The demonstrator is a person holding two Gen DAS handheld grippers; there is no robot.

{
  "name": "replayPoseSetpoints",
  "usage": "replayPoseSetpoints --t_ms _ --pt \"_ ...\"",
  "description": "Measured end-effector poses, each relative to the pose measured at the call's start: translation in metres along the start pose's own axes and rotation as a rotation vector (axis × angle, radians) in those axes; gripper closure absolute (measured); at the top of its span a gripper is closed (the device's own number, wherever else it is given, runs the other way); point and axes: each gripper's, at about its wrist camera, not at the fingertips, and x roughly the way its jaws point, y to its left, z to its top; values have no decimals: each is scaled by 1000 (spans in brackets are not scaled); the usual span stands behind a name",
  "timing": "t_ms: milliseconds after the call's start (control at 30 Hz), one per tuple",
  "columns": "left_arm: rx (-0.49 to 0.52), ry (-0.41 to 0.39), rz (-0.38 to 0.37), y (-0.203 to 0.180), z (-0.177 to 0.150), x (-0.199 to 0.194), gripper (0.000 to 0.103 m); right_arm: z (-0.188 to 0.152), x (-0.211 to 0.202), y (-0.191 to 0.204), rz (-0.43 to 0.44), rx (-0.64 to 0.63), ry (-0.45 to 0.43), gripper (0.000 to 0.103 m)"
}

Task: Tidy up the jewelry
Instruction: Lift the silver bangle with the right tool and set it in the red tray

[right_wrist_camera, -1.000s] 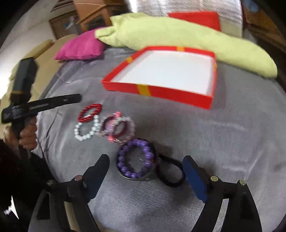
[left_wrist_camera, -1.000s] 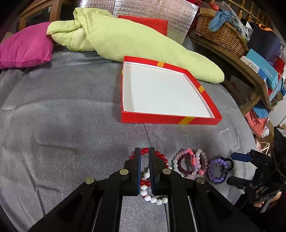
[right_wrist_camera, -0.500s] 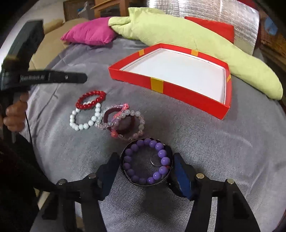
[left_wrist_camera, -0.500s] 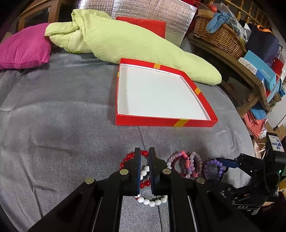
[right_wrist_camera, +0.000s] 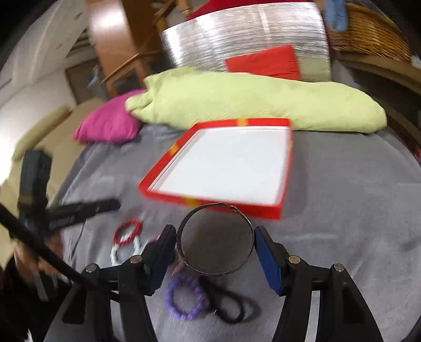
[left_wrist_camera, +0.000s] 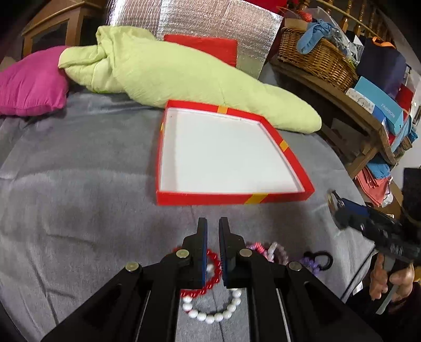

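My right gripper (right_wrist_camera: 214, 231) is shut on a thin metal bangle (right_wrist_camera: 210, 206), held across its width and lifted off the grey blanket. Under it lie a purple bead bracelet (right_wrist_camera: 173, 302) and a black hair tie (right_wrist_camera: 226, 302). My left gripper (left_wrist_camera: 212, 221) is shut on nothing and hovers over a red bead bracelet (left_wrist_camera: 210, 284) and a white bead bracelet (left_wrist_camera: 210, 317). Pink bead bracelets (left_wrist_camera: 273, 250) lie just to the right. The shallow red box (left_wrist_camera: 205, 198) with a white inside sits beyond them, with nothing in it.
A light green quilt (left_wrist_camera: 184, 76) and a pink cushion (left_wrist_camera: 29, 86) lie behind the box. A silver foil panel (left_wrist_camera: 210, 23) stands at the back. A wooden shelf with a wicker basket (left_wrist_camera: 315, 58) runs along the right. A hand (left_wrist_camera: 389, 278) holds the right gripper's handle.
The right gripper closed around the bangle and lifted it up off the purple bracelet, toward the box. The left gripper, still shut, rose a little above the red and white bracelets.
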Motion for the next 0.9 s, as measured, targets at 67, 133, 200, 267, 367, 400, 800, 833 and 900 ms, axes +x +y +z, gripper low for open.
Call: replayPoseSetpoints --t_ms 67,133,200,267,367,400,800,833,900 --pt "5 -16 -11 -3 7 2 94 13 6 -10 0 52 -14 39" --pt "12 -37 -19 -5 15 3 94 26 14 -16 -5 81 -26 39" --pt "17 -65 -36 -6 26 5 94 35 24 -18 -6 105 -26 39" --pt "26 -100 -51 -7 39 7 94 42 36 -21 -6 130 -20 39" --pt "20 -118 -77 -5 54 18 94 52 57 -21 7 164 0 39" --pt "16 -116 -81 -4 57 22 94 54 64 -21 12 173 8 39" --pt "-3 -43 -73 6 66 62 94 64 100 -12 18 171 51 38" --pt "-8 -45 -74 8 66 62 94 65 100 -12 21 176 52 38" --pt "-13 -50 -75 10 66 58 94 63 101 -12 19 176 56 38"
